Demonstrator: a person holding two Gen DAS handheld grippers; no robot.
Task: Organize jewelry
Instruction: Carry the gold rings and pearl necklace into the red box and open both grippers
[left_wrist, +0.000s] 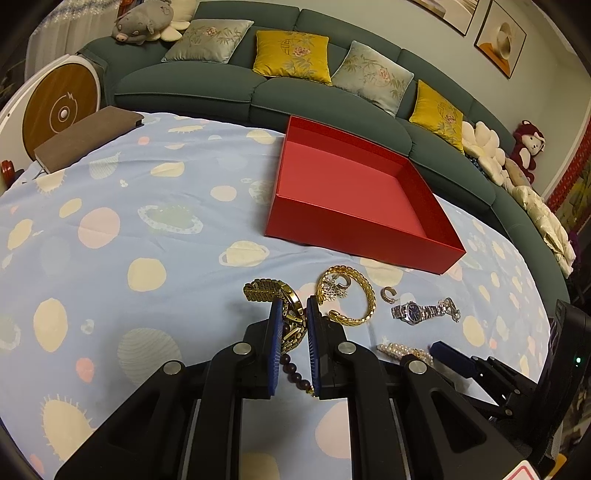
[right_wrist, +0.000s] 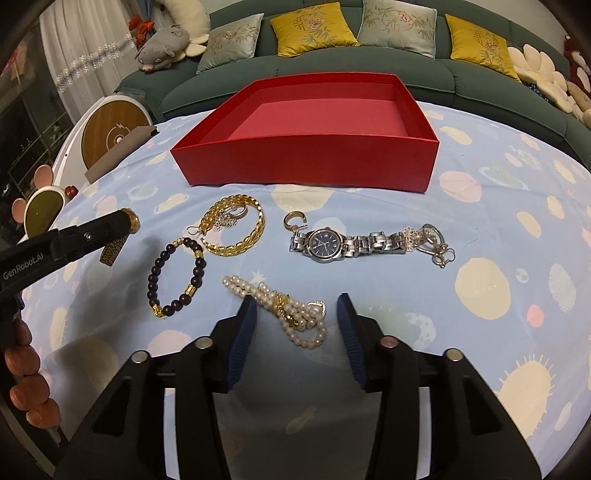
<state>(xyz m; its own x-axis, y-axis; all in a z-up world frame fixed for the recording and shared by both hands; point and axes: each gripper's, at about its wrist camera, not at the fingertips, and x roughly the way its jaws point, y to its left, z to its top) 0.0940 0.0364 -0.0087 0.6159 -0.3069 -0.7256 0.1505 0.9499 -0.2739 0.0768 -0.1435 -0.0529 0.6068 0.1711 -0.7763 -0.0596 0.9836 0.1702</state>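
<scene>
My left gripper (left_wrist: 291, 304) is shut on a gold watch (left_wrist: 275, 295) and holds it just above the cloth; it also shows in the right wrist view (right_wrist: 129, 221). A dark bead bracelet (right_wrist: 177, 273) lies under it. My right gripper (right_wrist: 295, 306) is open, its fingers on either side of a pearl bracelet (right_wrist: 291, 314) on the cloth. A gold chain bracelet (right_wrist: 236, 229), a small gold ring (right_wrist: 293, 220) and a silver watch (right_wrist: 351, 242) lie in front of an open red box (right_wrist: 306, 155), which is empty.
The table has a blue spotted cloth (right_wrist: 498, 229). A brown box (left_wrist: 85, 142) sits at its far left. A green sofa (left_wrist: 258, 92) with cushions runs behind. A round white and wood device (left_wrist: 59, 103) stands at left.
</scene>
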